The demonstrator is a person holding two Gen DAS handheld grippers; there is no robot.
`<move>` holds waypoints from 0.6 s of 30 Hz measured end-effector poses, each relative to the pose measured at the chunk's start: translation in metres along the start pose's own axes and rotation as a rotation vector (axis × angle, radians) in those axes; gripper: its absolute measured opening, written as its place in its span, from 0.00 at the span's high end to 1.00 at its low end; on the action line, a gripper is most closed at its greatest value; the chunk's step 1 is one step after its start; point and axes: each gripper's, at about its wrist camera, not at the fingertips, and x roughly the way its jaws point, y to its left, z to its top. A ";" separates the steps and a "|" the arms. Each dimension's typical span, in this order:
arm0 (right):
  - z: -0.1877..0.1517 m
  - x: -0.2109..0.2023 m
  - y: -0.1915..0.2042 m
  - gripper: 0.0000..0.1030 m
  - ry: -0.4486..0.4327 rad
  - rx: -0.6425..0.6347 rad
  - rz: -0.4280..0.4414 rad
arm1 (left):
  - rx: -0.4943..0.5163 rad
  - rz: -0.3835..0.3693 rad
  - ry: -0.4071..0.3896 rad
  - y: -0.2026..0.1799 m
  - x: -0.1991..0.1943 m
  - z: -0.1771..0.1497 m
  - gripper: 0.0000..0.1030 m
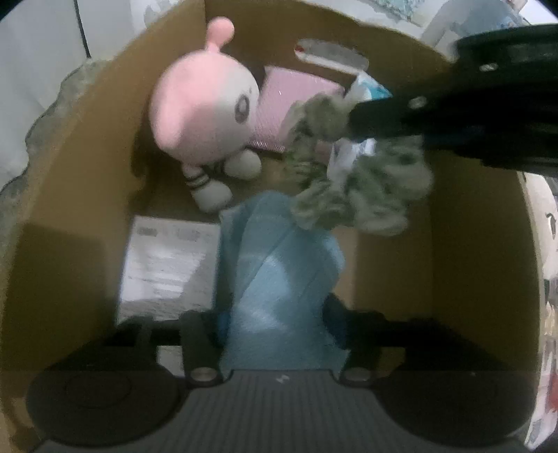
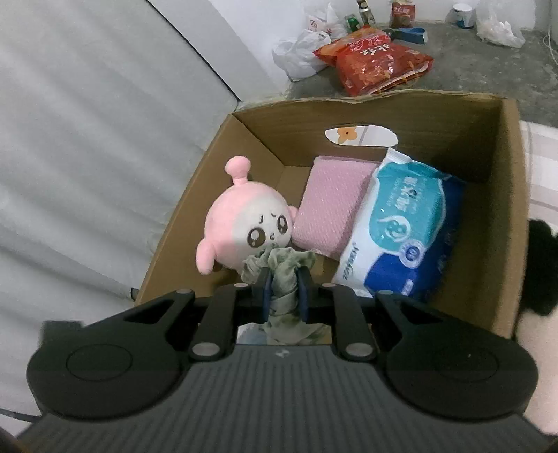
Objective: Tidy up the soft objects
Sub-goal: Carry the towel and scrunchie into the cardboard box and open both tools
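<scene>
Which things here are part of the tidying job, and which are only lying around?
Job:
- box
- pink plush
- pink sponge
- wipes pack
- green cloth in right tongs
- blue cloth between left tongs

Lying about:
- red snack bag
- plastic bags
- bottles

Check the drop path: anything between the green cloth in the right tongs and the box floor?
Nothing solid blocks it. The crumpled grey-green cloth hangs inside the open cardboard box. Below and beside it lie a pink plush doll and a light blue cloth, so it would land partly on them.
</scene>
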 end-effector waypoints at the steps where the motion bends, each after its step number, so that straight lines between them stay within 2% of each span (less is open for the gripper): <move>1: 0.001 0.004 0.000 0.84 0.001 0.000 0.002 | -0.001 0.004 -0.008 0.001 -0.003 -0.001 0.36; 3: 0.003 0.015 -0.001 0.82 0.010 0.011 -0.010 | 0.005 0.016 -0.036 0.002 -0.012 -0.002 0.29; 5: 0.004 0.023 -0.002 0.78 0.022 0.007 -0.026 | 0.005 0.023 -0.051 0.004 -0.019 -0.002 0.29; 10: 0.007 0.026 -0.005 0.52 0.000 0.016 -0.047 | 0.003 0.015 -0.079 0.006 -0.034 0.000 0.22; 18: 0.007 -0.019 0.004 0.46 -0.093 -0.005 0.028 | 0.005 0.018 -0.137 -0.001 -0.054 -0.008 0.18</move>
